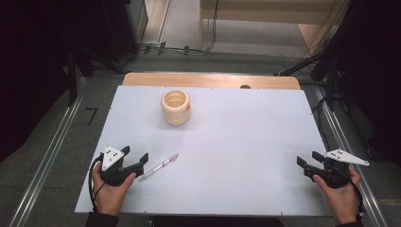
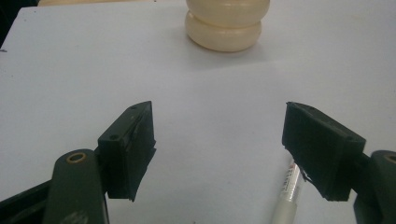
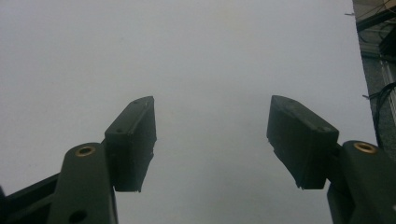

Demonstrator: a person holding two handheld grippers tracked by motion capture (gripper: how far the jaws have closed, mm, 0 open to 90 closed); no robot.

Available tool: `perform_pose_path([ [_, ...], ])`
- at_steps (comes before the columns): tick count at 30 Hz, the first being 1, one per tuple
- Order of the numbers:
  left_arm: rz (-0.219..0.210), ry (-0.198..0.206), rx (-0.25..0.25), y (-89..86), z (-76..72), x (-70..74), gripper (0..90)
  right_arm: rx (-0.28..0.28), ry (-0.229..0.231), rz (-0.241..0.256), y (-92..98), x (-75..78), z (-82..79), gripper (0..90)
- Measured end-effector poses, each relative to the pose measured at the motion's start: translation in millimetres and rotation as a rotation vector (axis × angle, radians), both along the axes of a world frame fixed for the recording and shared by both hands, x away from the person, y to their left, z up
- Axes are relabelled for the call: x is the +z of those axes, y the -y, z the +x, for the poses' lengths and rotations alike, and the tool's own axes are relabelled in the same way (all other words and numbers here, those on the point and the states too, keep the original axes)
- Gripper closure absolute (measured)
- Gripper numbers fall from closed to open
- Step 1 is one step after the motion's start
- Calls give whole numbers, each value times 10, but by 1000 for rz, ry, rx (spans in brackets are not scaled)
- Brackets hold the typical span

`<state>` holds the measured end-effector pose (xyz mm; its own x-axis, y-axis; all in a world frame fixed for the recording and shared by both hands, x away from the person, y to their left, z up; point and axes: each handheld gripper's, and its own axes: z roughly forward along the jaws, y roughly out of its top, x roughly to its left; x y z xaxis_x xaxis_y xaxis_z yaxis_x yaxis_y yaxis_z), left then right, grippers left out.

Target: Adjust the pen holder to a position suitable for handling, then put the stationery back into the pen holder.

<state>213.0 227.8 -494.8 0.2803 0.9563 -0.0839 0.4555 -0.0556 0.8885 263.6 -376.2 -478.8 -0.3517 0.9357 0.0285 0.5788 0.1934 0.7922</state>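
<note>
A cream ribbed pot (image 1: 175, 107) stands on the white table (image 1: 236, 142), far side

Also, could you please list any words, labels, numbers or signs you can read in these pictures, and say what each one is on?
No text can be read.
Pen: faint dark marks on its barrel, too blurred to read.
Cream cup: a small orange patch on its side, too small to tell.
</note>
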Motion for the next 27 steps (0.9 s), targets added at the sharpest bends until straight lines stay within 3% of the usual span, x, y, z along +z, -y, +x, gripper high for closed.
perform_pose_path([
  [11,3,-28,-7,-14,-3,-38,262,-2,-12,15,-7,-12,52,316],
  [19,-7,-25,-13,-21,-13,-35,262,-6,-8,23,-14,-3,45,315],
  [27,-9,-33,-26,-11,3,-39,262,-5,-5,-1,-17,-17,32,309],
])
